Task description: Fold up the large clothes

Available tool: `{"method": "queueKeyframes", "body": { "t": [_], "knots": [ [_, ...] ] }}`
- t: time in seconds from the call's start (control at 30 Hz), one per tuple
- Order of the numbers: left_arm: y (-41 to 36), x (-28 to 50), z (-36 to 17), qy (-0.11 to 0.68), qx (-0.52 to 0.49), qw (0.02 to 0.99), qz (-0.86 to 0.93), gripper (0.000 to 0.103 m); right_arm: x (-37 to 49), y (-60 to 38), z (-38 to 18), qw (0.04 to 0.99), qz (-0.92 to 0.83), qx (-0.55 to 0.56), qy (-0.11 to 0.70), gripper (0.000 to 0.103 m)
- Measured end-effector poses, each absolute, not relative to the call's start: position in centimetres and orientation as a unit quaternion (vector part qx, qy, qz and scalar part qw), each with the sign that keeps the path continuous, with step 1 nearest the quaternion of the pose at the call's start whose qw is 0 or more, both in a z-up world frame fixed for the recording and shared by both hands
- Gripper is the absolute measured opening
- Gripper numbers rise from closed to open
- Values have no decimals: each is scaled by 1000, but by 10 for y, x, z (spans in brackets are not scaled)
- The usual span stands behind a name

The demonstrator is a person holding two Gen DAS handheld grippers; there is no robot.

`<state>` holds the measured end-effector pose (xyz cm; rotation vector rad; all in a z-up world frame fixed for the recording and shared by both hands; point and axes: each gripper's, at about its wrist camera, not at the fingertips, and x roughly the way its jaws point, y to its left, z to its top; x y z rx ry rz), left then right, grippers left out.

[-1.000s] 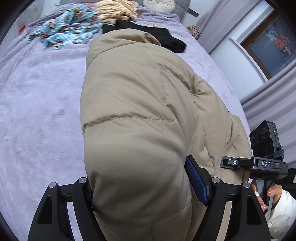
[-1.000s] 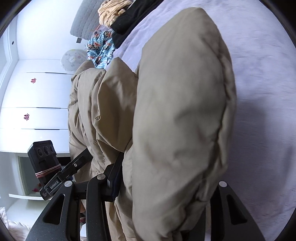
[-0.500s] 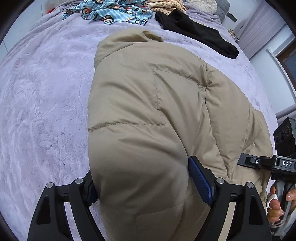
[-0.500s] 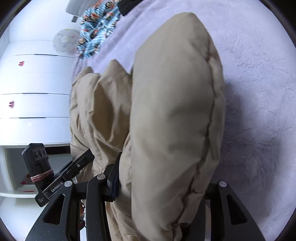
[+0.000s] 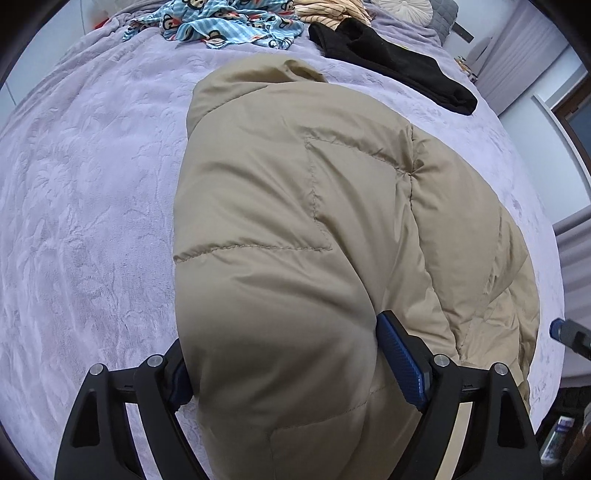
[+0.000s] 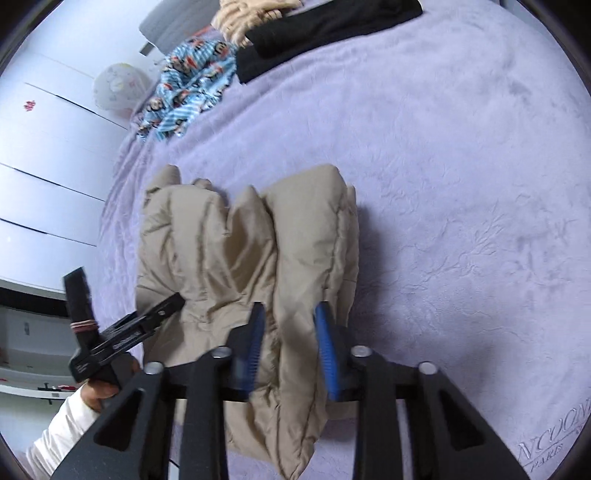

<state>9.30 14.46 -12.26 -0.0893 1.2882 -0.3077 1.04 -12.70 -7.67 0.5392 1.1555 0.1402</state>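
Note:
A beige puffer jacket (image 5: 295, 206) lies bunched on a lilac bed (image 5: 92, 184). My left gripper (image 5: 284, 339) points steeply down with its jaws wide. A thick roll of the jacket fills the gap between them, and both blue pads (image 5: 400, 362) touch it. In the right wrist view the jacket (image 6: 221, 258) is a folded bundle on the bed (image 6: 461, 184). My right gripper (image 6: 290, 321) is closing its jaws on a narrow fold at the bundle's near end, which sits between the pads. The left gripper (image 6: 122, 332) shows at the bundle's left side, held by a hand in a white sleeve (image 6: 62, 432).
At the far end of the bed lie a blue patterned garment (image 5: 229, 26), a black garment (image 5: 388, 62) and a yellow striped one (image 5: 328, 9). White wardrobe doors (image 6: 48, 147) stand beyond the bed's left side. Bare bedcover stretches to the right of the jacket.
The left gripper sank toward the bed with the jacket. The right gripper drew back from the thick roll it held. Its jaws narrowed onto a thinner fold.

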Motion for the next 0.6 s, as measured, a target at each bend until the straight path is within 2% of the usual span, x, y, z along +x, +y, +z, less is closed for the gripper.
{"method": "queueKeyframes", "body": {
  "t": [0.27, 0.37, 0.5, 0.6],
  "knots": [
    [147, 94, -120, 600, -39, 789, -130, 89, 10, -63, -106, 776, 118, 200, 586, 23],
    [156, 90, -102, 564, -33, 819, -97, 89, -2, -62, -115, 771, 116, 190, 596, 22],
    [171, 91, -86, 535, -40, 840, -81, 89, 0, -54, -136, 767, 106, 160, 612, 13],
    [174, 92, -88, 544, -29, 835, -81, 89, -5, -53, -153, 765, 99, 138, 621, 11]
  ]
}}
